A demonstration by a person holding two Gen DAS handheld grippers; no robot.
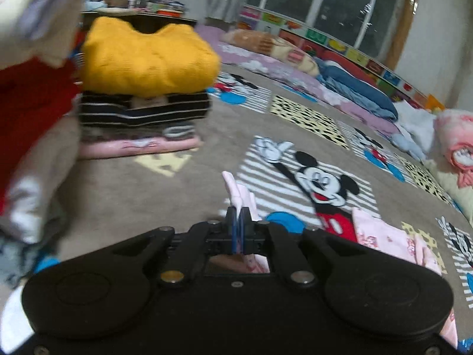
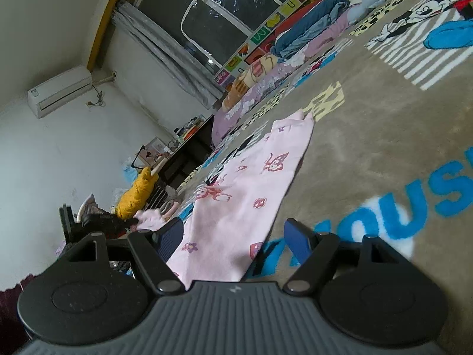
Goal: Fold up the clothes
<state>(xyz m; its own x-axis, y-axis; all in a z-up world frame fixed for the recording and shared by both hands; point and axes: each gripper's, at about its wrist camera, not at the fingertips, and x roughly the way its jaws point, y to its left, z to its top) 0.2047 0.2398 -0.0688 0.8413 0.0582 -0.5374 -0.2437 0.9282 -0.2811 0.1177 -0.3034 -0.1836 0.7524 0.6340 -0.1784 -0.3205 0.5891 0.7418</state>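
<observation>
The pink garment (image 2: 248, 189), printed with small cartoon figures and flowers, lies spread flat on the carpet (image 2: 369, 153). One narrow end reaches away toward the far bedding; the near end passes between the fingers of the right gripper (image 2: 233, 238). In the left wrist view a fold of the same pink cloth (image 1: 390, 239) lies on the carpet to the right of the tool, and a strip of it (image 1: 239, 195) stands up from the left gripper (image 1: 238, 230).

The left gripper is closed tight on that strip, its two blue pads pressed together with the fabric pinched between them. The right gripper stands wide, its blue pads well apart on either side of the garment's near edge, low over the carpet; contact with the cloth cannot be determined.

A stack of folded clothes (image 1: 142, 118) sits on the carpet beyond the left gripper: a yellow knit item (image 1: 147, 56) on top, striped dark pieces beneath, a pink one at the bottom. The same stack shows small in the right wrist view, just beside the left tool.

The carpet is grey-brown with cartoon mouse panels (image 1: 322, 186) and blue lettering (image 2: 414, 207). Rumpled bedding (image 1: 348, 88) lies along the far edge below a window (image 1: 331, 6). An air conditioner (image 2: 59, 91) hangs on the wall.
</observation>
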